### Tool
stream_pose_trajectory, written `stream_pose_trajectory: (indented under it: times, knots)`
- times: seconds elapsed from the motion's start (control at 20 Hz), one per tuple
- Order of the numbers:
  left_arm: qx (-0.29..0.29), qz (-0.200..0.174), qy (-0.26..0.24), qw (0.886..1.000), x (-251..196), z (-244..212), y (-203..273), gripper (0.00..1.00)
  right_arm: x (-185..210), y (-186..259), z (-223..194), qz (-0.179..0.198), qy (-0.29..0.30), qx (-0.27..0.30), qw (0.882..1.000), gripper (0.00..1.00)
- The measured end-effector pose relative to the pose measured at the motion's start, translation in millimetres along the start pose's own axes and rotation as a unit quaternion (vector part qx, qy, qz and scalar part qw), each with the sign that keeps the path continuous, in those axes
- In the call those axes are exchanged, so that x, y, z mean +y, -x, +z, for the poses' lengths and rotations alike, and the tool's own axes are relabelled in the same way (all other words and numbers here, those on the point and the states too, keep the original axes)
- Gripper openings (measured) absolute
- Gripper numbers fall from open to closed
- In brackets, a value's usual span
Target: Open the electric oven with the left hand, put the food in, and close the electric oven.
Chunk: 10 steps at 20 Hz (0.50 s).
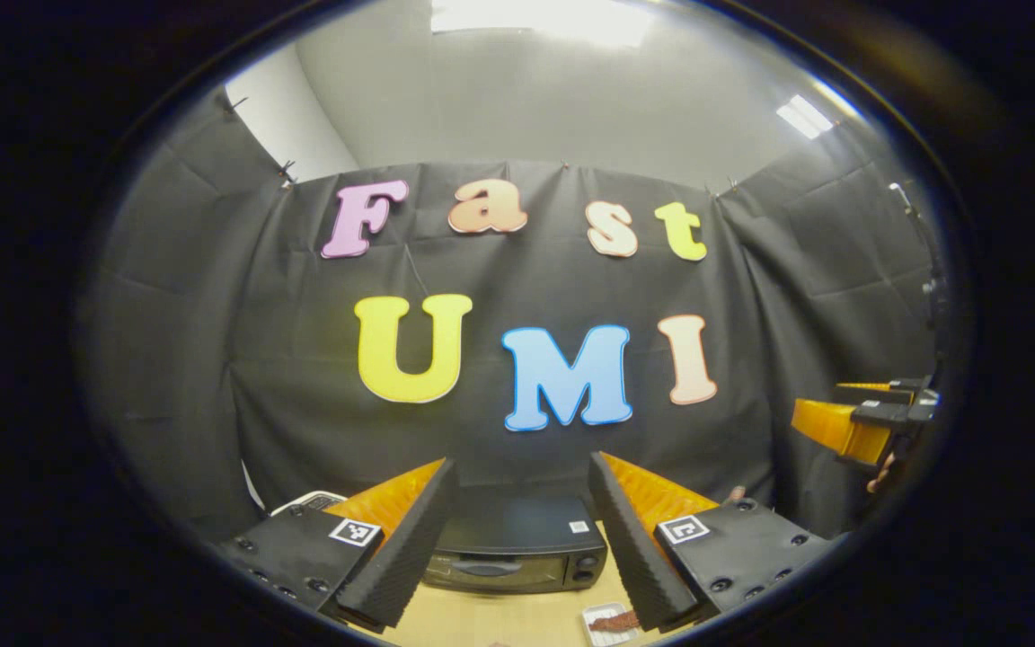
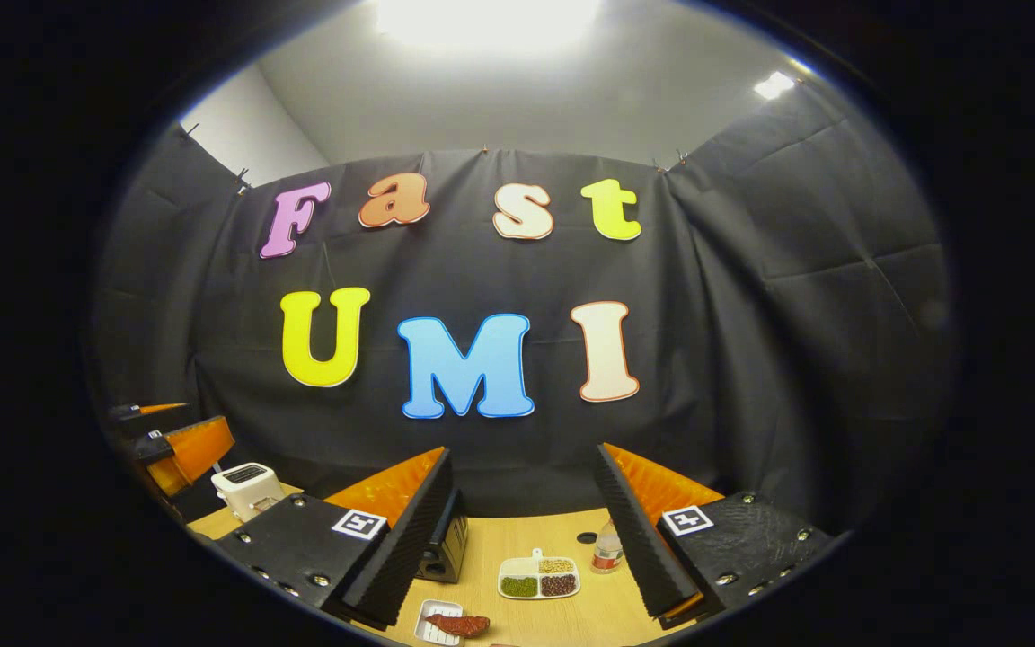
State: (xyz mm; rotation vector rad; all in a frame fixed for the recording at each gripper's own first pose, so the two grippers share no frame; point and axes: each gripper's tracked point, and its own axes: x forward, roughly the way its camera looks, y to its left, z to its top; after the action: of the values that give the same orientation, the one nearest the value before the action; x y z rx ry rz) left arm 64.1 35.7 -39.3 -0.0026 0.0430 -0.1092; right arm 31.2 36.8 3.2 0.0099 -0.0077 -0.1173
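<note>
Toaster [image 2: 246, 486], divided dish [image 2: 539, 575] and bottle [image 2: 607, 548] flank the oven [image 1: 516, 544].

Closed oven [image 1: 515, 550] between spread tool [image 1: 517, 548] fingers

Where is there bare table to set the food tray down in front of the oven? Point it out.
Bare wood lies in front of the electric oven, left of the small food tray. In the right gripper view, the table is free behind the divided dish. It is crowded where food tray, dish and bottle cluster.
</note>
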Motion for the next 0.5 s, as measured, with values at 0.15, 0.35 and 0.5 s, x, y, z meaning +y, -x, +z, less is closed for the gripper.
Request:
stream_pose_trajectory:
  times: [0.15,0.35,0.5]
  knots:
    - [0.041,-0.007,0.007,0.999,3,-36,-12,0.96,2,-5,-7,0.003,0.002,0.010,1.000,0.96]
    - [0.085,-0.007,0.023,0.996,15,-79,-37,0.96,4,-12,-20,-0.001,0.011,0.021,1.000,0.96]
    - [0.131,-0.015,0.039,0.991,21,-121,-61,0.96,4,-17,-28,-0.006,0.018,0.033,0.999,0.96]
